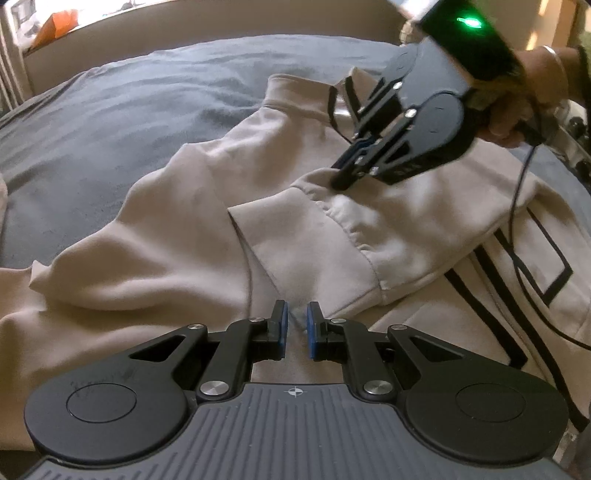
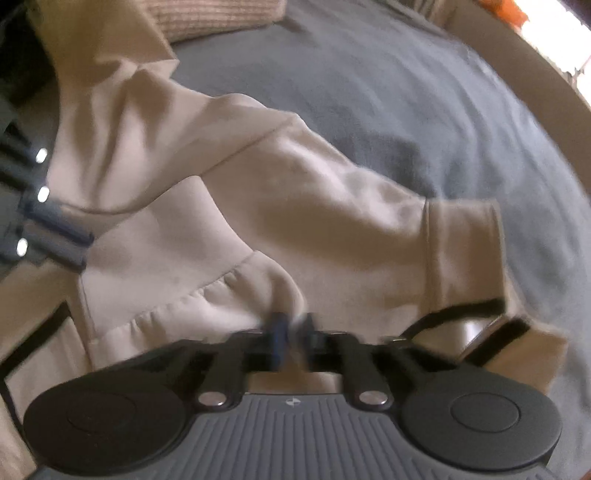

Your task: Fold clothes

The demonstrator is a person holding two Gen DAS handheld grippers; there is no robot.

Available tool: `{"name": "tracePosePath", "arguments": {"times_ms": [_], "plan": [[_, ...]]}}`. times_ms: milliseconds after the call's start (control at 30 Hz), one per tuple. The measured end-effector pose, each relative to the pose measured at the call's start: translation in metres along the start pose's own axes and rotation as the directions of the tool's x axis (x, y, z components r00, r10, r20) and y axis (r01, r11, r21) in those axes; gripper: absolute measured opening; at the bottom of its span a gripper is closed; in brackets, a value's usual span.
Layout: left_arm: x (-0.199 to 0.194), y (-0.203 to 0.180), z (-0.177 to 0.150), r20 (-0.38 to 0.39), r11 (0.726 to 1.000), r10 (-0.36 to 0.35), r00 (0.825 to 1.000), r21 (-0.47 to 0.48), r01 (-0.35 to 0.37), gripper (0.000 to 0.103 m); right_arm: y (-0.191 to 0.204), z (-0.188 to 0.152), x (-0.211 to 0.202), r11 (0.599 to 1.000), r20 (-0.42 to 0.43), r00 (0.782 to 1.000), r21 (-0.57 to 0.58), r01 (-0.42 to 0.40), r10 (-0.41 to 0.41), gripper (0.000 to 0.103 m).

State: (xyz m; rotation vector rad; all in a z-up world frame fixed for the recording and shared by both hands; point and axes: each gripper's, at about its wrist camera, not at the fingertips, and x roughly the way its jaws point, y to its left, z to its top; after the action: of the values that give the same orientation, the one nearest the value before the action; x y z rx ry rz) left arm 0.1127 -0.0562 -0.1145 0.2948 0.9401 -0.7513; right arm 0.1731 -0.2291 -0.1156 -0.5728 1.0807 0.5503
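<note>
A beige sweatshirt [image 1: 166, 236] with black stripes lies spread on a grey-blue bedcover [image 1: 129, 99]. One sleeve is folded across the body, and its cuff [image 1: 295, 236] rests just ahead of my left gripper [image 1: 296, 321]. The left jaws stand nearly together with a pinch of cloth between the blue pads. My right gripper [image 1: 340, 181] comes in from the upper right, shut on the gathered seam at the top of that cuff. In the right wrist view the right gripper [image 2: 295, 326] is blurred, with the sleeve [image 2: 229, 288] bunched at its tips. The left gripper's fingers [image 2: 70, 240] show at the left edge.
A person's hand [image 1: 535, 92] holds the right gripper, and a black cable [image 1: 517, 206] trails over the sweatshirt. The other sleeve's cuff [image 2: 461, 251] lies out on the bedcover. A beige bed frame [image 1: 221, 22] rims the far side. A knitted cushion [image 2: 214, 14] sits beyond the garment.
</note>
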Motion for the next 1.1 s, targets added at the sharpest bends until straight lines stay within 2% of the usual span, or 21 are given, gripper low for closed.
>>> {"name": "tracePosePath", "arguments": {"times_ms": [133, 267, 367, 433, 467, 500, 533, 567, 633, 767, 800, 867, 933, 967, 1033, 1100], "plan": [[0.001, 0.0, 0.0, 0.001, 1.0, 0.005, 1.0, -0.003, -0.005, 0.011, 0.005, -0.003, -0.012, 0.999, 0.072, 0.997, -0.009, 0.038, -0.037, 0.005], [0.003, 0.0, 0.001, 0.002, 1.0, 0.009, 1.0, -0.007, -0.009, 0.011, 0.013, -0.002, 0.003, 0.993, 0.095, 0.99, -0.034, 0.111, -0.107, 0.006], [0.001, 0.0, 0.001, 0.0, 1.0, 0.012, 1.0, -0.01, -0.012, 0.011, 0.006, -0.001, 0.01, 0.988, 0.144, 0.981, 0.11, 0.113, -0.128, 0.013], [0.0, 0.001, 0.001, 0.008, 1.0, 0.019, 1.0, -0.011, -0.019, 0.011, -0.013, -0.006, -0.009, 0.949, 0.226, 0.96, 0.301, 0.091, -0.164, 0.033], [-0.001, 0.001, 0.001, 0.012, 1.0, 0.023, 1.0, -0.011, -0.023, 0.011, -0.024, -0.011, -0.022, 0.913, 0.273, 0.942, 0.402, 0.073, -0.195, 0.037], [-0.004, 0.002, 0.001, 0.022, 1.0, 0.028, 0.999, -0.012, -0.028, 0.011, -0.037, -0.021, -0.042, 0.858, 0.322, 0.915, 0.511, 0.049, -0.245, 0.038], [-0.008, 0.004, 0.002, 0.036, 0.999, 0.034, 0.999, -0.013, -0.034, 0.011, -0.053, -0.033, -0.061, 0.787, 0.363, 0.885, 0.617, 0.008, -0.293, 0.038], [-0.012, 0.006, 0.003, 0.053, 0.999, 0.038, 0.998, -0.017, -0.037, 0.011, -0.068, -0.05, -0.081, 0.696, 0.388, 0.855, 0.716, -0.044, -0.345, 0.038], [-0.015, 0.008, 0.007, 0.078, 0.999, 0.04, 0.996, -0.021, -0.039, 0.011, -0.09, -0.087, -0.118, 0.517, 0.39, 0.814, 0.846, -0.132, -0.43, 0.039], [-0.012, 0.006, 0.024, 0.105, 0.999, 0.037, 0.994, -0.023, -0.035, 0.011, -0.102, -0.156, -0.148, 0.286, 0.417, 0.805, 0.904, -0.319, -0.421, 0.035], [-0.009, 0.004, 0.028, 0.106, 0.999, 0.035, 0.994, -0.021, -0.033, 0.011, -0.1, -0.166, -0.143, 0.263, 0.401, 0.821, 0.912, -0.316, -0.406, 0.034], [0.002, -0.006, 0.036, 0.1, 1.0, 0.03, 0.995, 0.004, -0.03, 0.012, -0.089, -0.176, -0.129, 0.276, 0.316, 0.866, 0.936, -0.218, -0.387, 0.034], [0.017, -0.017, 0.041, 0.082, 0.999, 0.039, 0.996, 0.026, -0.042, 0.012, -0.075, -0.177, -0.108, 0.332, 0.234, 0.903, 0.937, -0.111, -0.36, 0.032], [0.024, -0.02, 0.042, 0.068, 0.998, 0.045, 0.997, 0.032, -0.048, 0.012, -0.067, -0.178, -0.099, 0.361, 0.21, 0.913, 0.93, -0.076, -0.35, 0.032], [0.037, -0.025, 0.04, 0.021, 0.997, 0.077, 0.997, 0.028, -0.078, 0.012, -0.064, -0.171, -0.066, 0.409, 0.195, 0.937, 0.91, -0.064, -0.288, 0.032], [0.041, -0.025, 0.035, 0.002, 0.995, 0.1, 0.995, 0.026, -0.1, 0.012, -0.067, -0.161, -0.039, 0.445, 0.153, 0.954, 0.895, -0.023, -0.257, 0.032]]}}
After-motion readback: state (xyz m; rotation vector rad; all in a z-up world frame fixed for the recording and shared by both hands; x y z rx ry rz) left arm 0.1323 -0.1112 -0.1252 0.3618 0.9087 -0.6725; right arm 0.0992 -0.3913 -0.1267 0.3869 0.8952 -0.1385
